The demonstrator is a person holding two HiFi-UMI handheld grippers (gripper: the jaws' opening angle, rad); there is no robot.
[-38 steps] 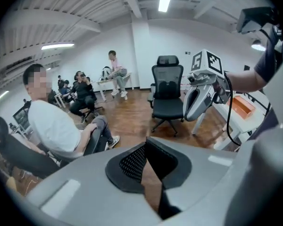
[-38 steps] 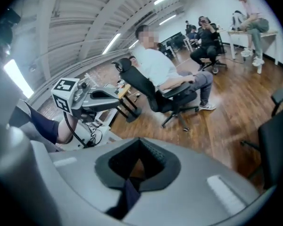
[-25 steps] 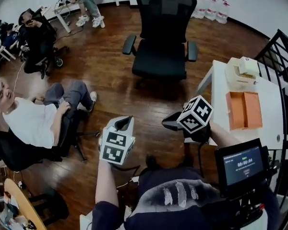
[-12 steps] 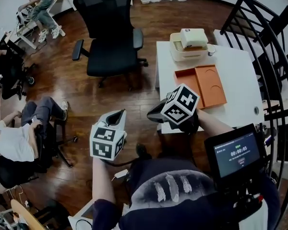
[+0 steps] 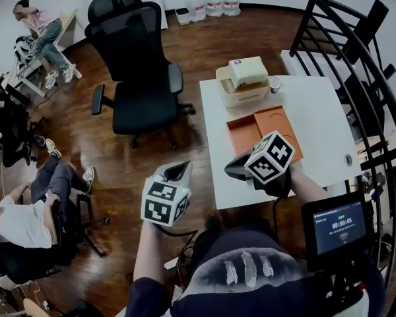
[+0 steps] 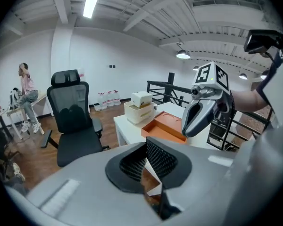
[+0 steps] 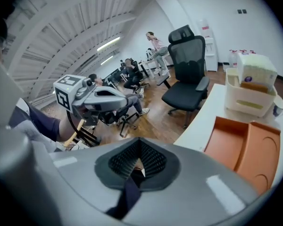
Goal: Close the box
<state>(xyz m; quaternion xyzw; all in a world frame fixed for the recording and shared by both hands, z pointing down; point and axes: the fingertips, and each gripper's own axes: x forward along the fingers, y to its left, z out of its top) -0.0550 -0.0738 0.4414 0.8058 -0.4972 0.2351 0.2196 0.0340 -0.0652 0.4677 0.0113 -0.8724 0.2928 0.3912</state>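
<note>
Evidently the closing is not yet beginning: the orange box is lying open on the white table, lid flat beside its tray, while the left gripper and right gripper are hovering short of it, jaws pinched together, empty.

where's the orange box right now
In the head view the orange box lies open on the white table, right of centre, between the cream container behind it and the right hand-held gripper in front.

Orange box on a white tabletop; cream bin beside the box; black chair; brown wooden floor.
</note>
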